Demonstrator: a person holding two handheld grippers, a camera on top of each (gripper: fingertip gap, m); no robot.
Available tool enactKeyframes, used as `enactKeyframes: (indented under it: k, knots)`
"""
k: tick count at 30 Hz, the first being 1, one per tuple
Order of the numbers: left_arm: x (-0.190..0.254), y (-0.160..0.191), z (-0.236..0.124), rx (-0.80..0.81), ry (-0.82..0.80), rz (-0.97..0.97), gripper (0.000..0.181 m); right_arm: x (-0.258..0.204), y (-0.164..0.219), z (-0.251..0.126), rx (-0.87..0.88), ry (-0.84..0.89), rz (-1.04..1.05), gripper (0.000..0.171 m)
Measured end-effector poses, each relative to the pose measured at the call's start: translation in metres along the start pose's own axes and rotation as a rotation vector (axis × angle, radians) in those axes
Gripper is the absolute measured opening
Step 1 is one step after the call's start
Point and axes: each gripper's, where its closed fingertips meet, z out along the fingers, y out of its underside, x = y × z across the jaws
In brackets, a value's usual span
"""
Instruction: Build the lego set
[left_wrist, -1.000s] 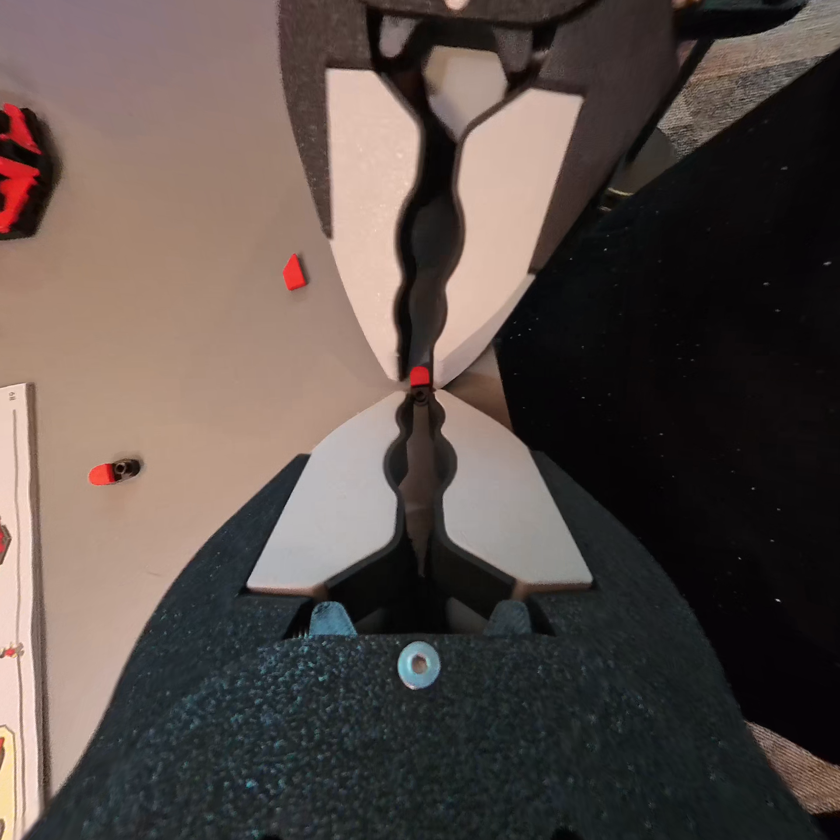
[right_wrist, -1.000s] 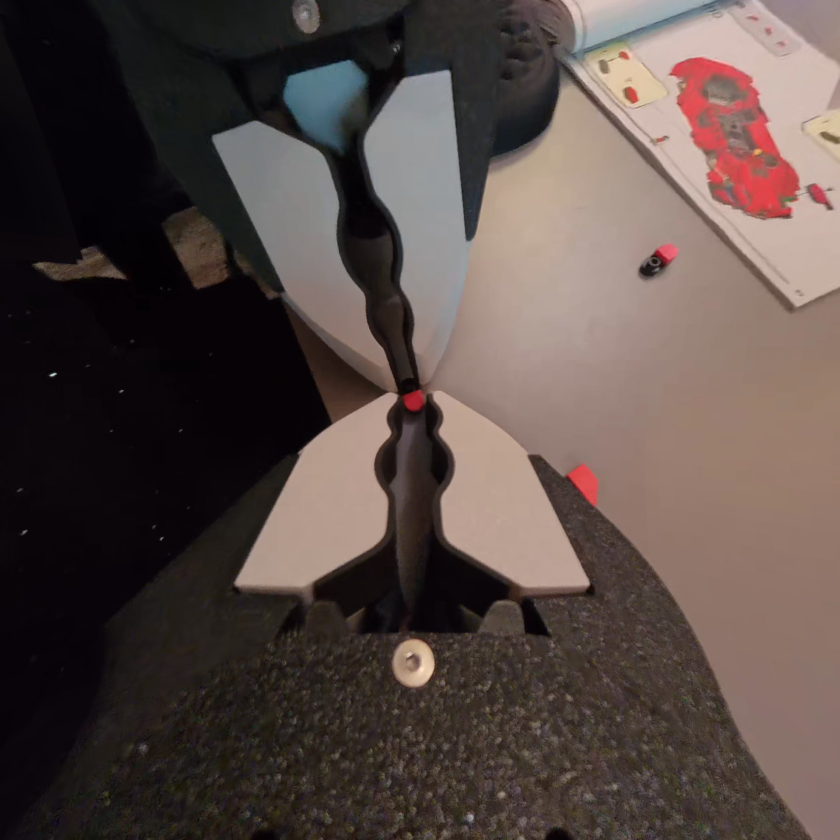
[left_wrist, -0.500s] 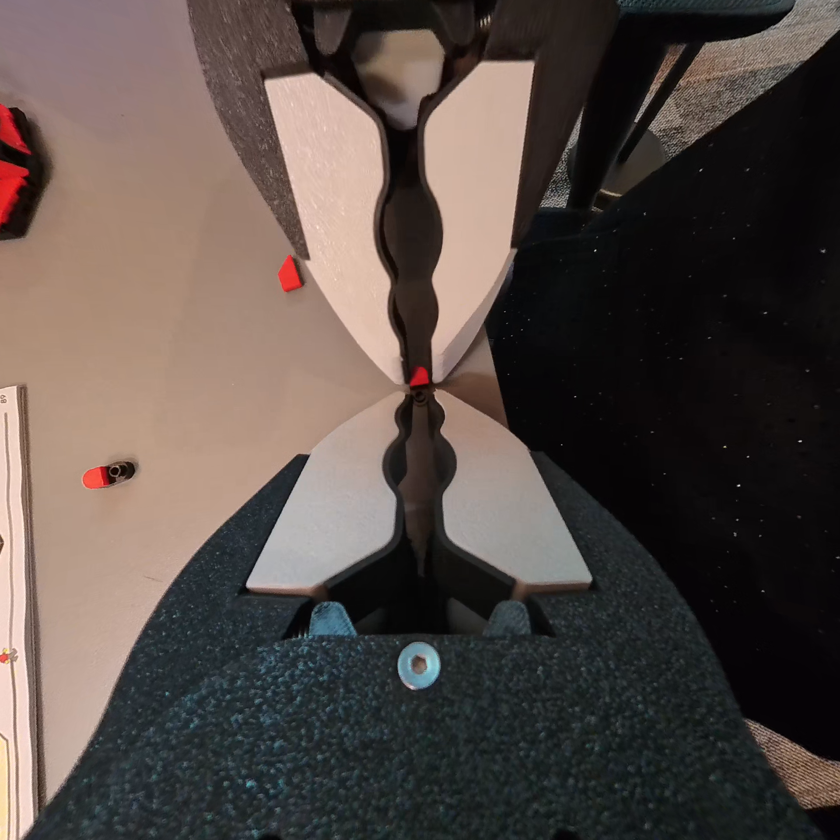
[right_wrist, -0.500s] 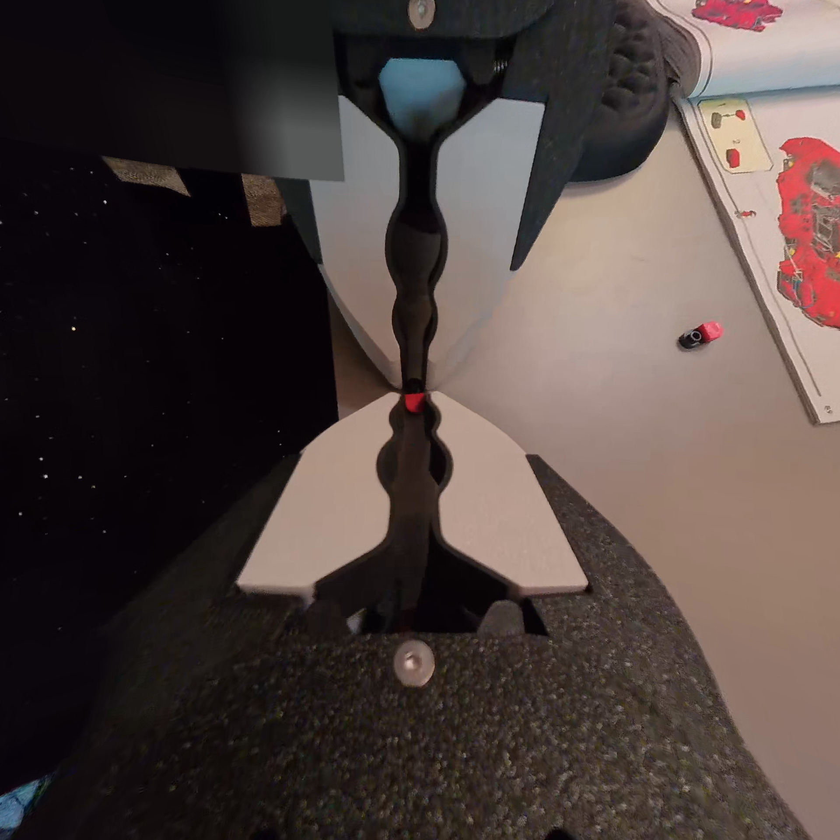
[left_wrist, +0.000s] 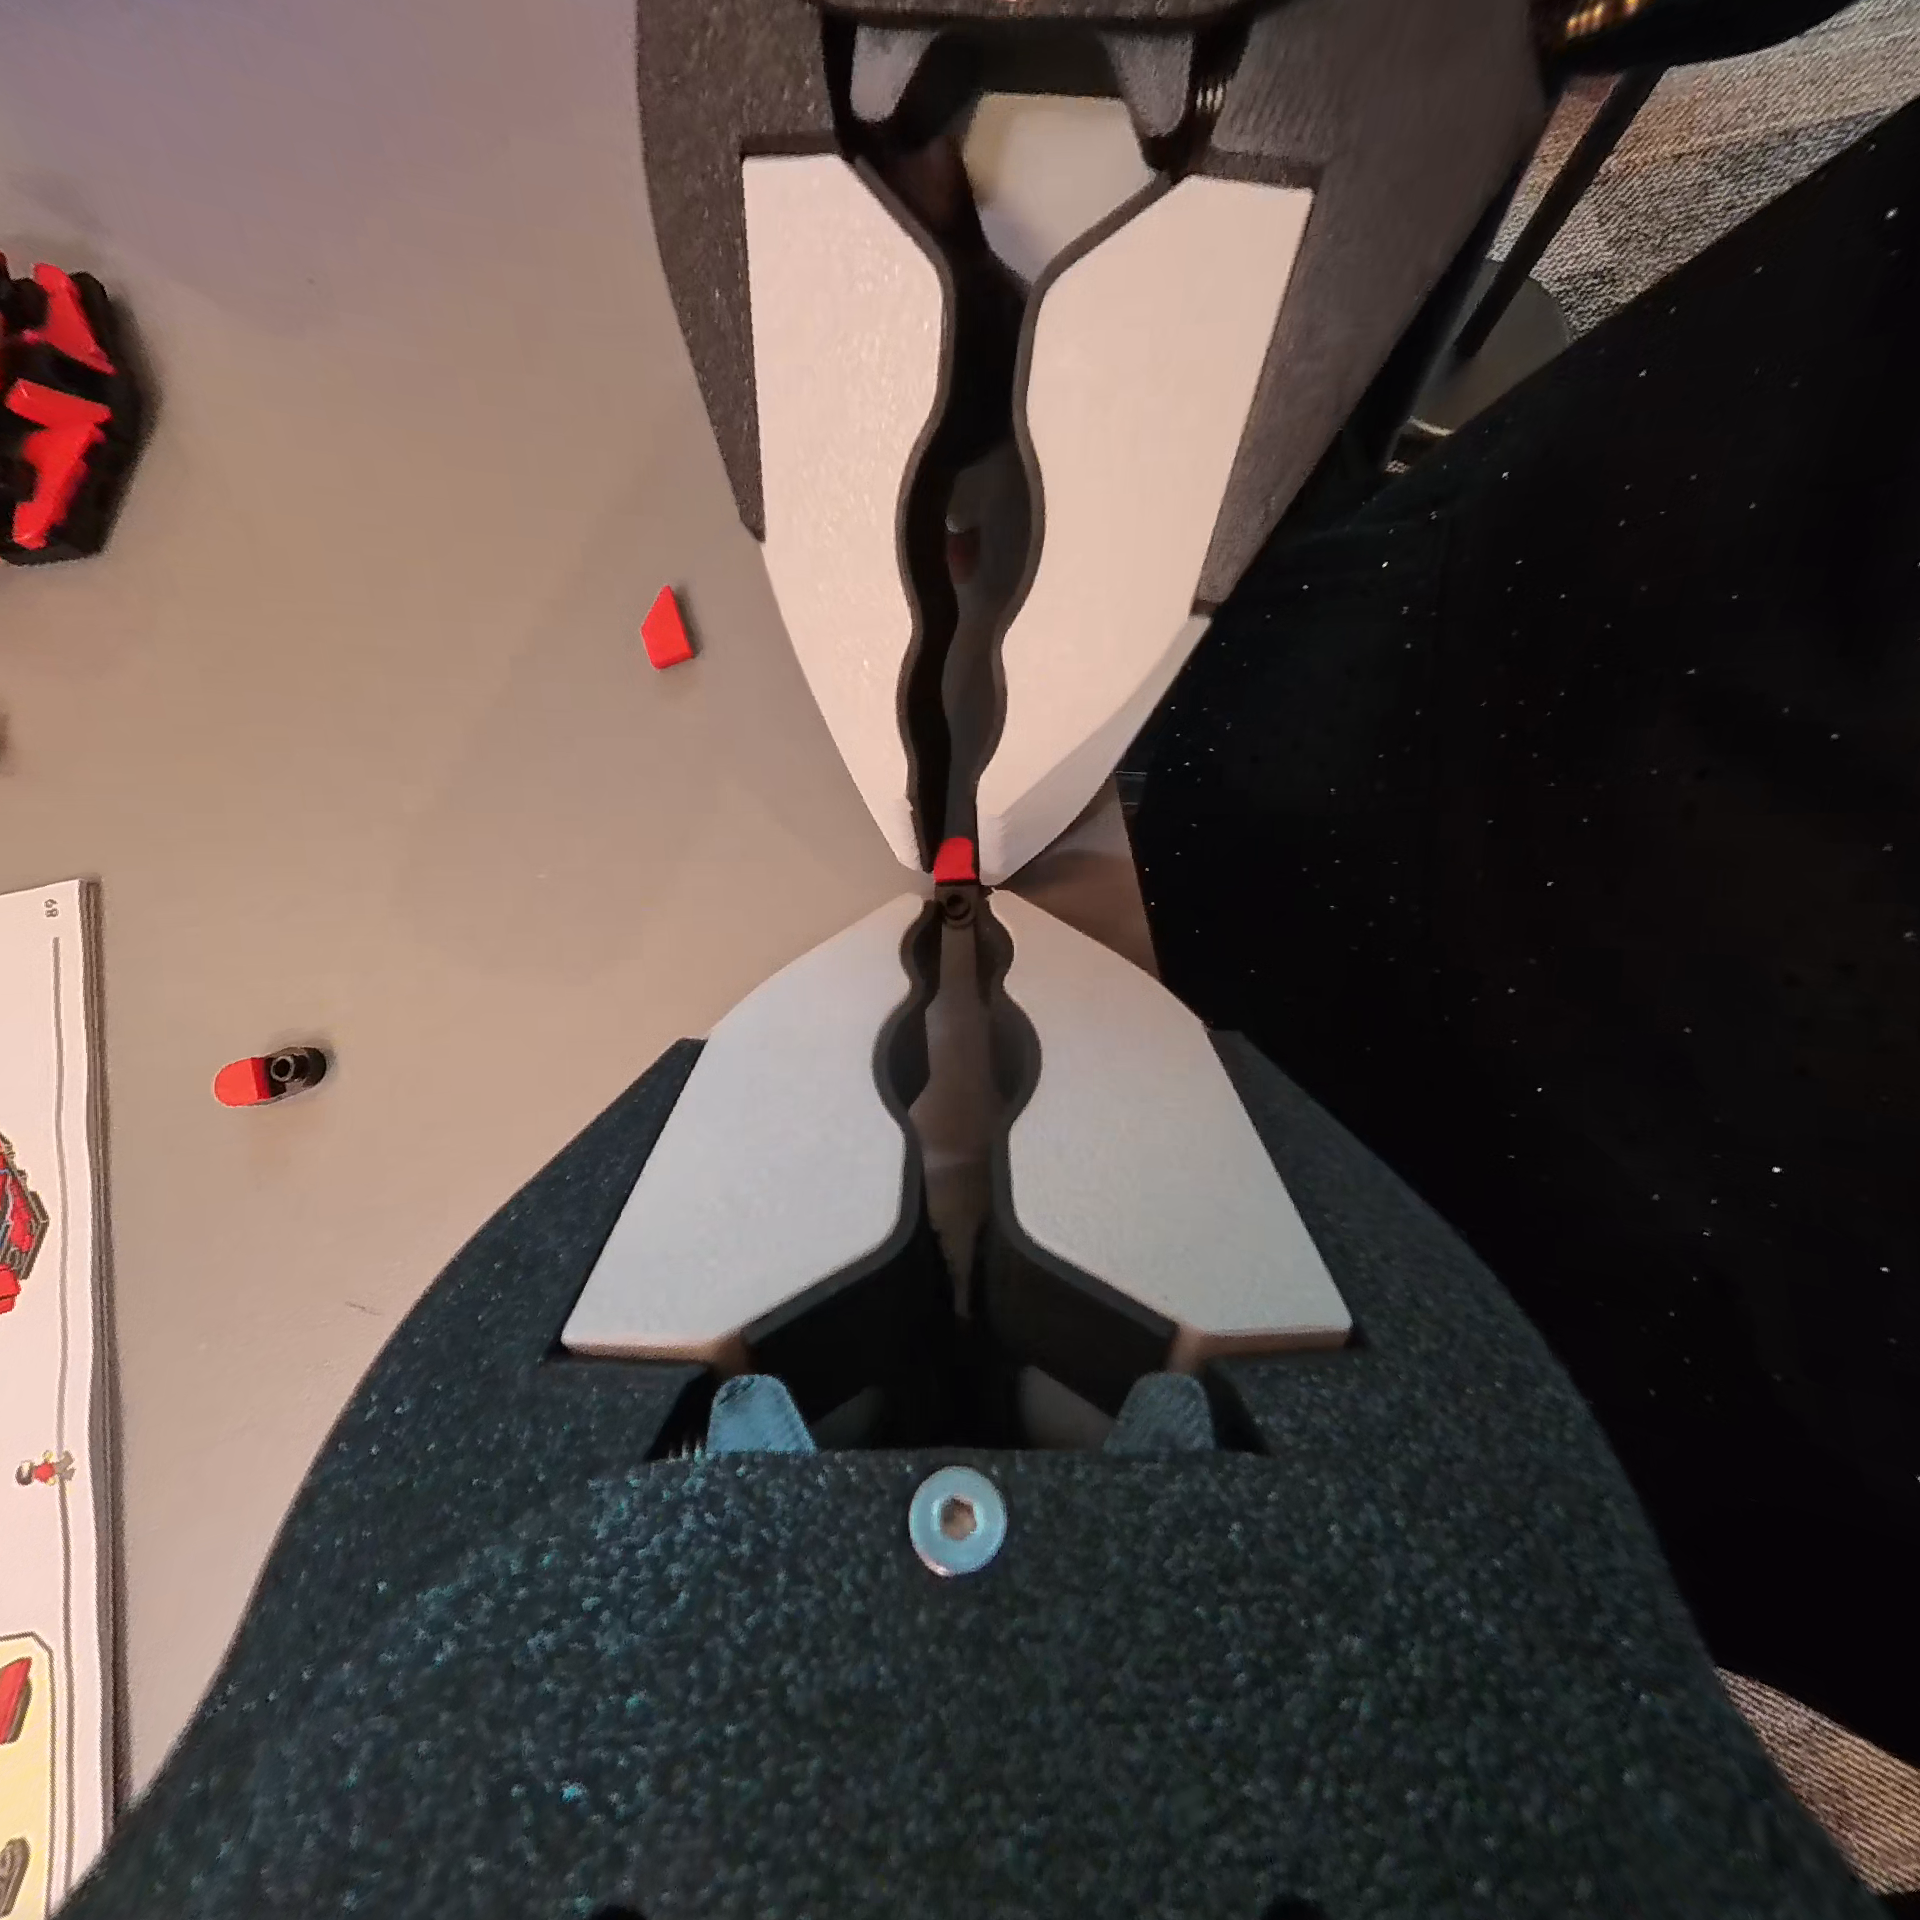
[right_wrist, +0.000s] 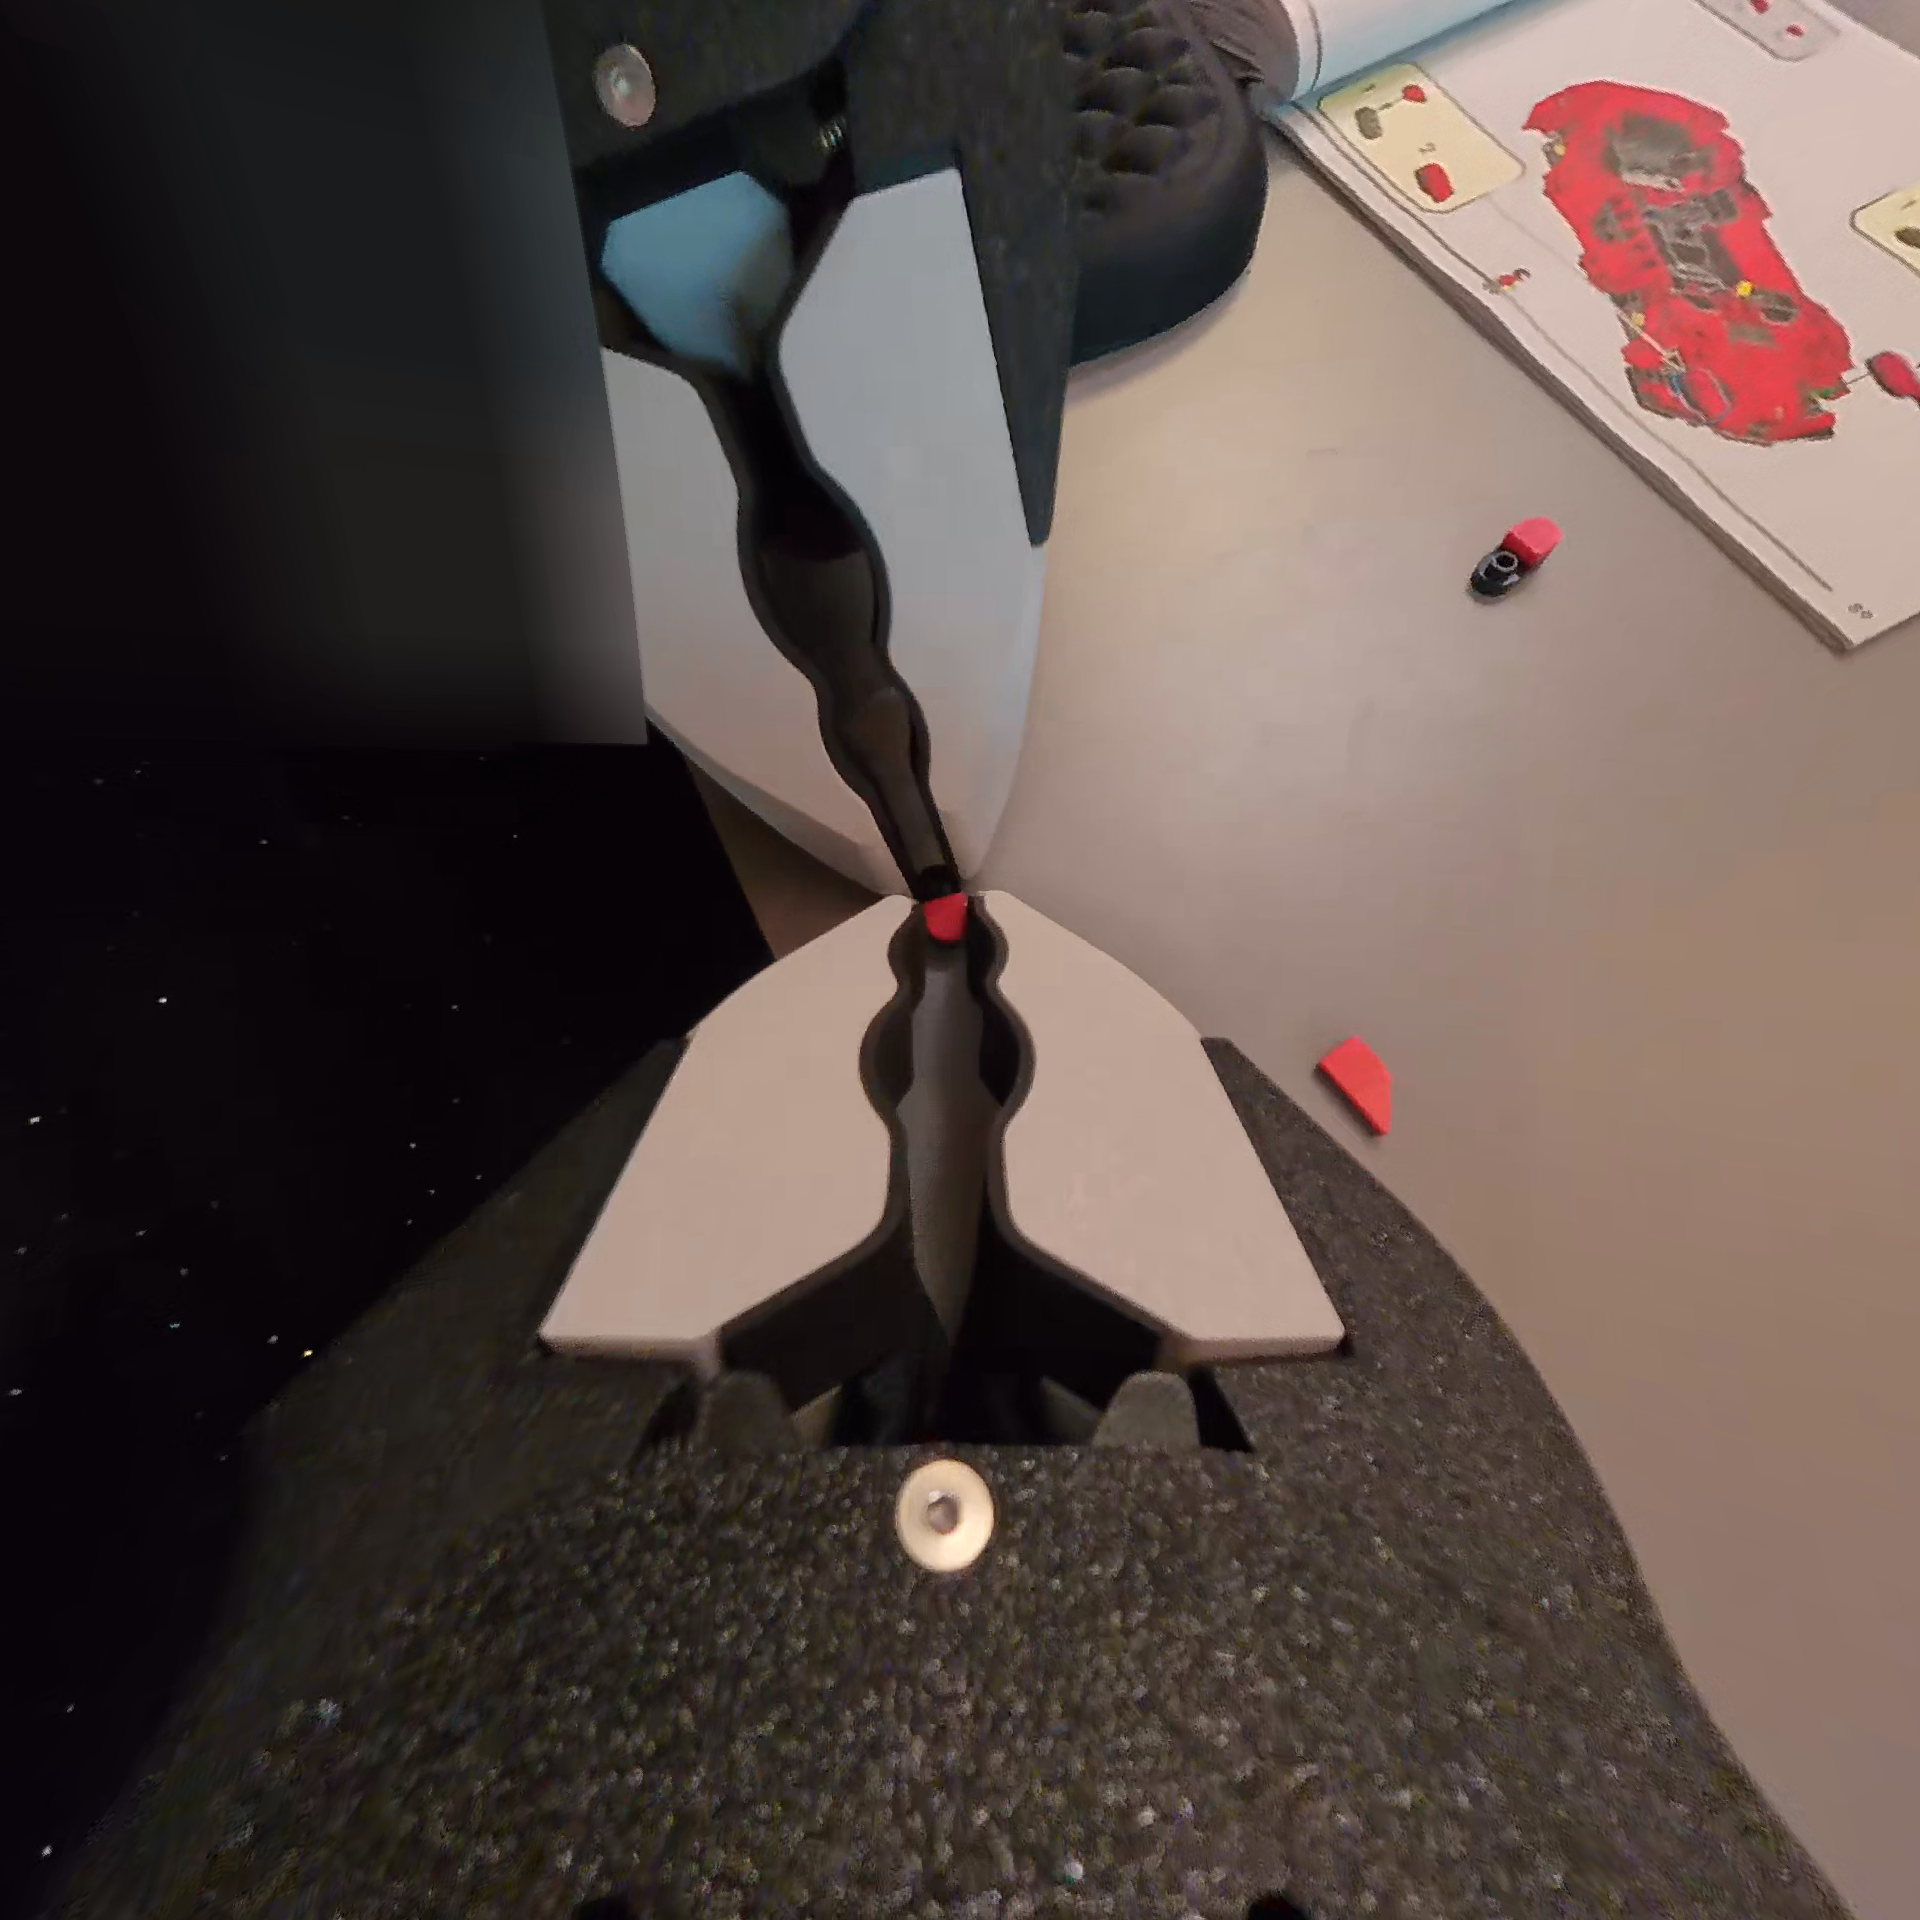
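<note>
My left gripper (left_wrist: 954, 912) is shut on a tiny black piece (left_wrist: 954, 906). My right gripper (right_wrist: 943, 916) is shut on a tiny red piece (right_wrist: 943, 918). The two grippers meet tip to tip above the table's edge, and the red piece (left_wrist: 953, 862) touches the black piece (right_wrist: 935, 881). In the left wrist view the right gripper (left_wrist: 953, 854) comes in from the top. In the right wrist view the left gripper (right_wrist: 938, 878) comes in from the top, tilted left. The joint between the two pieces is too small to make out.
On the grey table (left_wrist: 416, 831) lie a loose red slope piece (left_wrist: 665, 629) (right_wrist: 1359, 1084), a small red-and-black piece (left_wrist: 268, 1075) (right_wrist: 1515, 558), the open instruction booklet (left_wrist: 52, 1299) (right_wrist: 1714, 436) and a partly built red-and-black model (left_wrist: 57, 416). Dark floor (left_wrist: 1558, 935) lies past the table edge. My two grippers' fingertips are within a few centimetres of each other. Both grippers' tips are roughly 20 cm from the partly built red-and-black model (left_wrist: 57, 416).
The grippers stay tip to tip on their pieces. The two grippers have twisted a little against each other, and the left one now leans left in the right wrist view.
</note>
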Motion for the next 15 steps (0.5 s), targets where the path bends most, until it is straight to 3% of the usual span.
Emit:
enactKeyframes:
  k: [13, 15]
  knots:
    - [0.0011, -0.0002, -0.0001, -0.002, 0.010, -0.012, 0.006, -0.0010, 0.0000, 0.0002, 0.005, 0.037, -0.019, 0.008]
    - [0.0017, -0.0004, 0.0001, -0.001, 0.017, -0.014, 0.006, 0.0021, 0.0022, -0.0016, -0.012, 0.036, -0.062, 0.021]
